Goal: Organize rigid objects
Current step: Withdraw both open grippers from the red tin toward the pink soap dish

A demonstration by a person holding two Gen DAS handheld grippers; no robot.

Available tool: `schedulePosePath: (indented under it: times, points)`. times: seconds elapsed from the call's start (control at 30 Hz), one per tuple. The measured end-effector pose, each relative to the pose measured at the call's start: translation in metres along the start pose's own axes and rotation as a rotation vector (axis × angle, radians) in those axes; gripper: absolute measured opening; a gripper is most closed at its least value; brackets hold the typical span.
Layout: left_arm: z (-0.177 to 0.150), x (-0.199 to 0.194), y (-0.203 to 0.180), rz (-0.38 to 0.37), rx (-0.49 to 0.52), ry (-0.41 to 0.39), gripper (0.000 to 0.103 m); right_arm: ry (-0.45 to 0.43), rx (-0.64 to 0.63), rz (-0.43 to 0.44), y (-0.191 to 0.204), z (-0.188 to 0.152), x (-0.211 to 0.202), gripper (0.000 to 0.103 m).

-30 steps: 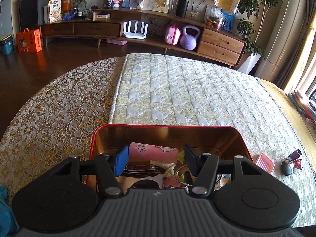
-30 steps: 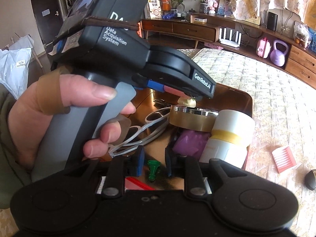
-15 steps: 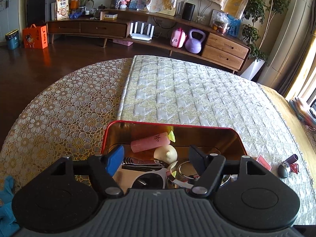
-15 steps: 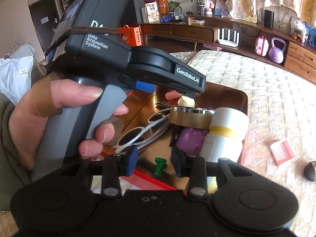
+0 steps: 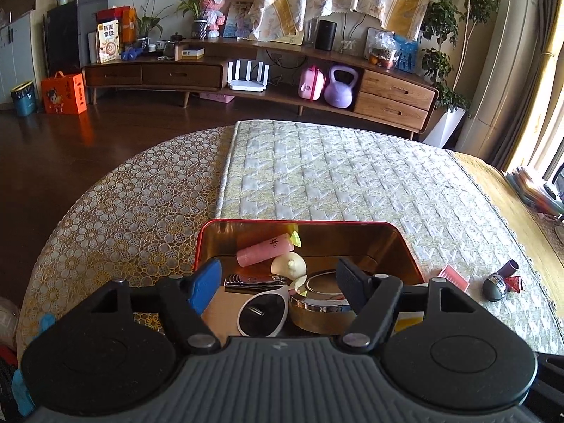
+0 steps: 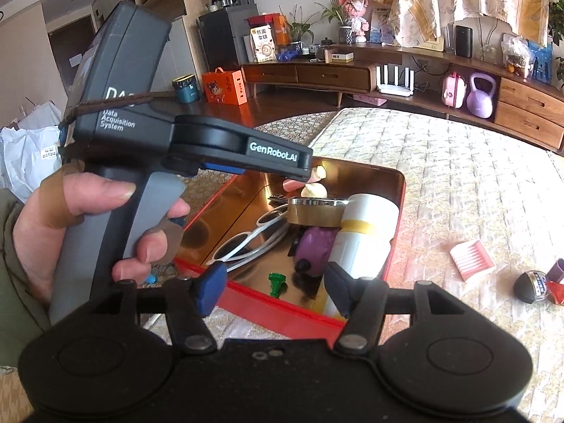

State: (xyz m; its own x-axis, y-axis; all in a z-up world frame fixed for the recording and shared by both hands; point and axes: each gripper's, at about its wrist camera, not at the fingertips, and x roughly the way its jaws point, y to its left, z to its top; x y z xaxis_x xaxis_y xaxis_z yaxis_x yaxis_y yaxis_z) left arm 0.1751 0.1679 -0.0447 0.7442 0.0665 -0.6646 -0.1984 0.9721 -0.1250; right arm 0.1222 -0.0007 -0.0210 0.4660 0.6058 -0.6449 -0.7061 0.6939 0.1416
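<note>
A red tin box (image 5: pixel 299 222) (image 6: pixel 402 190) with a gold inside holds a pink tube (image 5: pixel 264 253), white sunglasses (image 5: pixel 262 315) (image 6: pixel 243 243), a gold round tin (image 5: pixel 322 303) (image 6: pixel 313 211), a white bottle (image 6: pixel 365 232), a purple object (image 6: pixel 315 246) and a green piece (image 6: pixel 276 282). My left gripper (image 5: pixel 278 287) is open and empty above the box's near end. My right gripper (image 6: pixel 275 289) is open and empty over the box's near rim. A pink card (image 6: pixel 472 259) (image 5: pixel 453 275), a black ball (image 6: pixel 530 287) (image 5: pixel 495 287) and a purple cap (image 5: pixel 509 268) lie on the cloth to the right.
The left hand-held gripper body (image 6: pixel 141 148) fills the left of the right wrist view. The box stands on a quilted runner (image 5: pixel 335 176) over a lace tablecloth (image 5: pixel 134 211). A wooden sideboard (image 5: pixel 246 74) stands beyond the table.
Both grippers have opened wider and pulled back and up from the box. The green piece, between the right fingers a second ago, now lies in the box.
</note>
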Motion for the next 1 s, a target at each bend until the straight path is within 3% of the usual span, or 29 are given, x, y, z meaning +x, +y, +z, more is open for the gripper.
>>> schedulePosePath:
  times: [0.5,0.67,1.0]
  points:
    - [-0.02,-0.051,-0.051,-0.075,0.078,-0.032,0.072,-0.102,0.074,-0.064,-0.036,-0.018,-0.065,0.089]
    - [-0.03,-0.061,-0.07,-0.115,0.095,-0.033,0.078,-0.123,0.114,-0.1,-0.058,-0.031,-0.086,0.097]
    - [-0.048,-0.061,-0.114,-0.159,0.146,-0.027,0.082,-0.125,0.133,-0.187,-0.106,-0.055,-0.114,0.102]
